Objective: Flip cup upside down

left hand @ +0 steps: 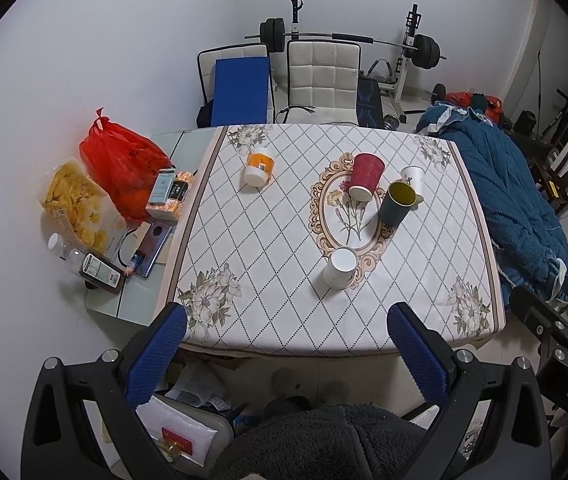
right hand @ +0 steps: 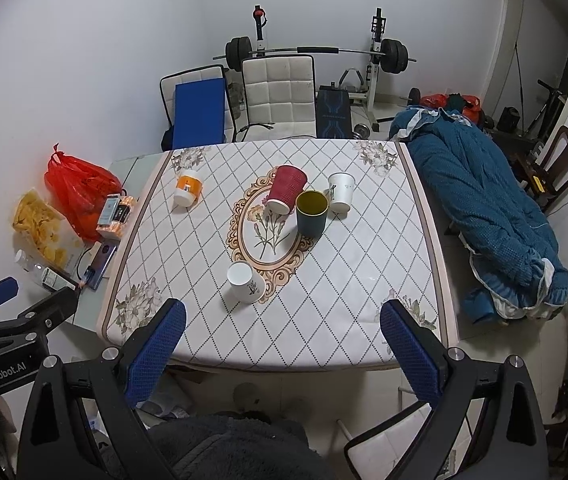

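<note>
Grippers held open above the near table edge, cups untouched.

Left gripper (left hand: 287,344) and right gripper (right hand: 282,340) both had blue pads spread wide, gripping nothing. "GenRobot.AI" was legible only in the right wrist view, on the left gripper's body; the left wrist view showed "DAS" (partial) on the right unit. On the patterned table (left hand: 423,312), the dark green cup (right hand: 311,213) stood upright, yellow inside, touching the tilted red cup (right hand: 286,189), with white cup (right hand: 341,192) just beside.

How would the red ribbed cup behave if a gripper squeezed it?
The red cup looks like paper, so probably light and crushable. Its ribbed wall should limit slipping. It seems upside down and tapered, so likely steady on the table.
</note>
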Available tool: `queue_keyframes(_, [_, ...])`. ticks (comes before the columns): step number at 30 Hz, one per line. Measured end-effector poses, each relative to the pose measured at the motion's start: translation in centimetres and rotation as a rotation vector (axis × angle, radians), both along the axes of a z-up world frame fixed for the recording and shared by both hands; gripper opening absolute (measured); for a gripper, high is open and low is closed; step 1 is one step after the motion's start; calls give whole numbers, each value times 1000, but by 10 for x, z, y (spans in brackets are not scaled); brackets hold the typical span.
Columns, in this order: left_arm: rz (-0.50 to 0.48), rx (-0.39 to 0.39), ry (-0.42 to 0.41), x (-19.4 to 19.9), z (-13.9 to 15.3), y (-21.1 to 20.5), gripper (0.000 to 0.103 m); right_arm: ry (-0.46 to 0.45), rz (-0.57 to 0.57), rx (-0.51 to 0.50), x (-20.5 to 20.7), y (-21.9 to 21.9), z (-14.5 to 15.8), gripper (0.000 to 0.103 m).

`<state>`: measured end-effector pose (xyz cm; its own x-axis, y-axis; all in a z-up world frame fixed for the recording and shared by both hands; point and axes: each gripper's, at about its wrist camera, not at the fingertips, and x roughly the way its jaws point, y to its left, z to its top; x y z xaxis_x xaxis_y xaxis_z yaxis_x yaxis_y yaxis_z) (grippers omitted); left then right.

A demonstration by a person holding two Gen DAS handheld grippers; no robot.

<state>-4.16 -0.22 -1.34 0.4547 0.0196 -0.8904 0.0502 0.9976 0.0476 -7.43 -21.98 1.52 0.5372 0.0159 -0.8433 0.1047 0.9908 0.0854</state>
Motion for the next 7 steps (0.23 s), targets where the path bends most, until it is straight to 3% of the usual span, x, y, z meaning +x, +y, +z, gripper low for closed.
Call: queue_keyframes(7, [-1, 8, 1, 1, -1, -4, 103, 2, 0, 0, -1, 0, 0, 100])
